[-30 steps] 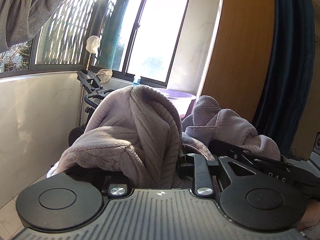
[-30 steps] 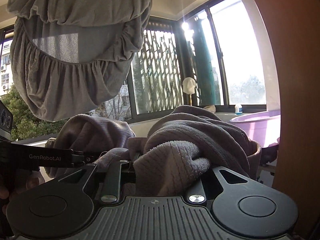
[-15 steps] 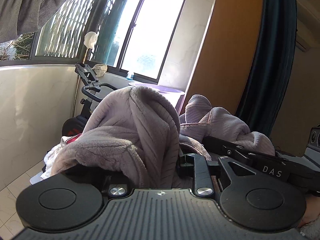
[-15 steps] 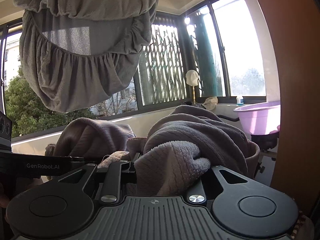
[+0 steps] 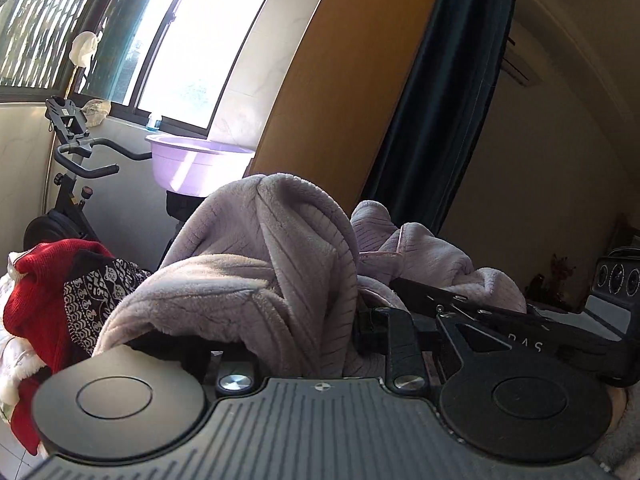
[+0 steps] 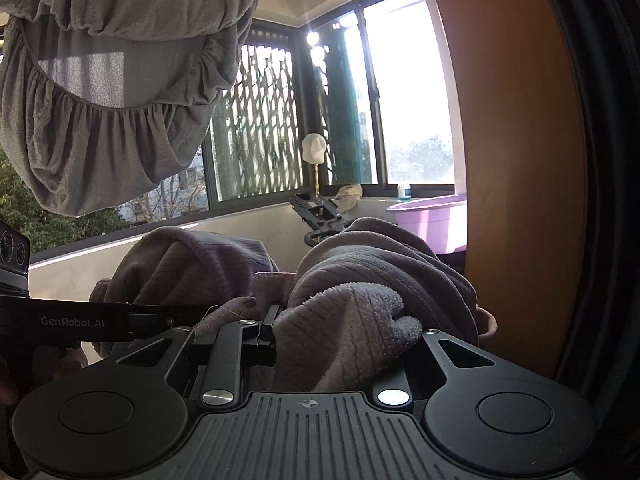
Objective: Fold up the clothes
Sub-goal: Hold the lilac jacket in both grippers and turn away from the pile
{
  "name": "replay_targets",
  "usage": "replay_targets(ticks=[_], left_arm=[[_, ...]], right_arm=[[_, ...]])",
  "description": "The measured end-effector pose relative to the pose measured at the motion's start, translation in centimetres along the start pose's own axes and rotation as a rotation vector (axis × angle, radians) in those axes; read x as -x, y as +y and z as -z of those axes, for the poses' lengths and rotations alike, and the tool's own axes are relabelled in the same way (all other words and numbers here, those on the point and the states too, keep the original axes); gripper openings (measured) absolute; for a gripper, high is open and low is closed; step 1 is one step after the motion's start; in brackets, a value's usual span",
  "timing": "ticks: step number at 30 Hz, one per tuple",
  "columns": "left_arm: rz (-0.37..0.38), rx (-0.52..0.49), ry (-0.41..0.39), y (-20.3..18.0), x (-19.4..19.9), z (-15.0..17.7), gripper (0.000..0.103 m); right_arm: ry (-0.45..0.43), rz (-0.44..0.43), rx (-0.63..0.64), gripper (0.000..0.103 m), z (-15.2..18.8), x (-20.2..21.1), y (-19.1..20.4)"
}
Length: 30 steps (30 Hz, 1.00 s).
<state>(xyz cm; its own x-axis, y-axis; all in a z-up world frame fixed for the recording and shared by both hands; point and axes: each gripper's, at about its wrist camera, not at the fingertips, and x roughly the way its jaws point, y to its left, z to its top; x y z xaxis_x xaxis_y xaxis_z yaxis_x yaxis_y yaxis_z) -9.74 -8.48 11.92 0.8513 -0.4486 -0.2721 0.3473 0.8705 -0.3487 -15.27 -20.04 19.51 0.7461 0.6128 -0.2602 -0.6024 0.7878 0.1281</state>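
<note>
The purple basin (image 5: pixel 196 164) sits below the window (image 5: pixel 192 32), and most things here can be placed from it. Left of the basin stands an exercise bike (image 5: pixel 72 160), its handlebars reaching toward the basin's rim. Lower and further left lies a heap of other clothes, a red knit (image 5: pixel 36 300) with a black-and-white patterned piece (image 5: pixel 100 296) against it. Right of the basin rises an orange-brown panel (image 5: pixel 340 80), then a dark curtain (image 5: pixel 452 100). From the right-hand camera a big grey sheet (image 6: pixel 112 60) hangs overhead, well left of the basin, covering much of the glass there.

The task's thing, a mauve fleece garment (image 5: pixel 260 272), is held up in front of the basin and blocks the view of the bike's lower half. It bunches over both tools. The left tool (image 5: pixel 320 340) is nearly closed on a thick fold of it, the fabric draping down over the left finger. The right tool (image 6: pixel 316 344) is likewise pinched on a wad of the same fleece (image 6: pixel 360 312), close beside the other tool. The garment seems to run sideways between the two grips, though it is so crumpled that its long axis is hard to tell.
</note>
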Motion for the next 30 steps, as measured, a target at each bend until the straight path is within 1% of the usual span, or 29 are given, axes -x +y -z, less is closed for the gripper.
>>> replay_targets(ticks=[5,8,10,14,16,19,22,25,30], left_arm=[[0.119,-0.043,0.047,-5.3,-4.9,0.8,0.026],[0.189,-0.050,0.060,-9.5,-8.7,1.5,0.026],[0.222,-0.066,0.064,-12.9,-11.2,2.2,0.026],[0.289,-0.111,0.081,-21.0,-16.1,4.3,0.026],[0.326,-0.128,0.091,-25.2,-18.5,5.3,0.026],[0.383,-0.134,0.080,-31.0,-21.8,7.0,0.026],[0.451,-0.107,0.087,-35.6,-25.1,8.5,0.026],[0.514,-0.094,0.122,-39.5,-28.1,9.6,0.026],[0.620,-0.167,0.184,-46.5,-34.3,11.3,0.026]], right_arm=[[-0.028,0.126,-0.047,0.021,1.2,4.4,-5.4],[-0.052,0.194,-0.052,0.021,1.9,7.8,-9.3],[-0.069,0.234,-0.043,0.021,2.4,10.2,-11.9],[-0.084,0.307,-0.012,0.021,3.3,15.5,-17.9],[-0.096,0.345,-0.021,0.021,3.8,18.7,-21.8],[-0.103,0.399,-0.019,0.021,4.5,23.3,-27.0],[-0.103,0.458,-0.001,0.021,5.1,27.7,-31.7],[-0.094,0.523,0.006,0.021,5.8,31.2,-35.4],[-0.083,0.650,-0.019,0.021,8.0,36.4,-42.0]])
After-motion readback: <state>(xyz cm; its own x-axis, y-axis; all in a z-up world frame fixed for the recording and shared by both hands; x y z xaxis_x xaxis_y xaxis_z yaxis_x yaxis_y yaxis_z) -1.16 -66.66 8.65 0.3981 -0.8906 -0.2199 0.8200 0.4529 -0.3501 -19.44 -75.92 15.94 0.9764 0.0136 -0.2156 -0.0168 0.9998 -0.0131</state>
